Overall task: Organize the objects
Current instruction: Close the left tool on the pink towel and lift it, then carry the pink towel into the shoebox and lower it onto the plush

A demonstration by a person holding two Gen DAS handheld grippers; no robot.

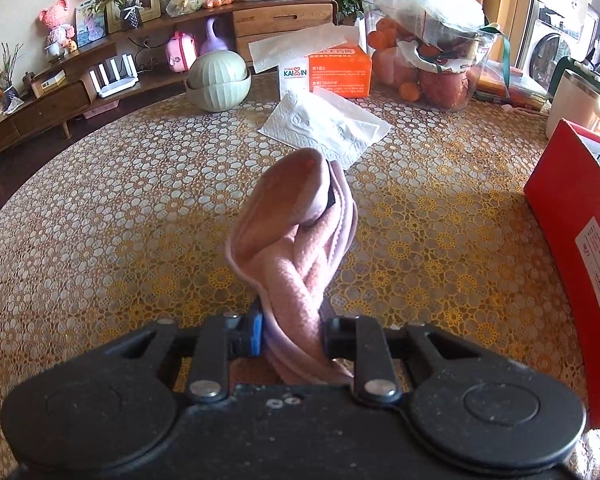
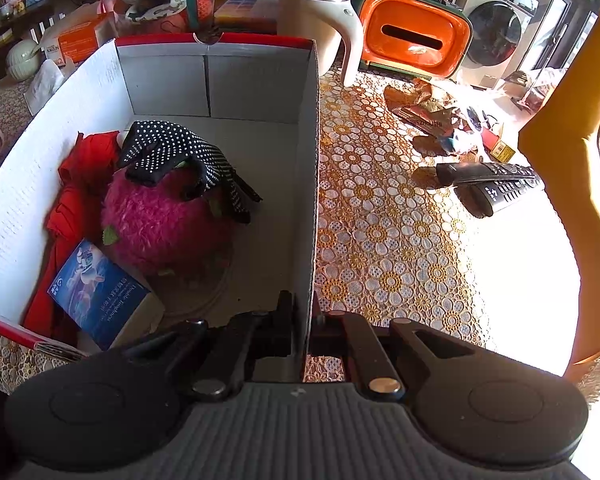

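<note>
My left gripper [image 1: 292, 312] is shut on a soft pink cloth [image 1: 296, 216]. The cloth is bunched and twisted between the jaws and stands up above the lace-covered table [image 1: 120, 208]. A red cardboard box [image 1: 572, 240] sits to the right of it. My right gripper [image 2: 302, 312] is shut on the box's right wall [image 2: 308, 200], one finger inside and one outside. Inside the box lie a black dotted glove [image 2: 180, 152] on top of a fluffy magenta plush [image 2: 164, 220], a red cloth [image 2: 76, 184] and a small blue packet [image 2: 100, 292].
An orange tissue box [image 1: 332, 72], a white napkin [image 1: 328, 128], stacked green bowls [image 1: 218, 80] and a bag of fruit [image 1: 432, 52] stand at the table's far side. Right of the box are two remotes [image 2: 492, 184], wrappers [image 2: 432, 116], a cream jug [image 2: 320, 12] and an orange holder [image 2: 416, 40].
</note>
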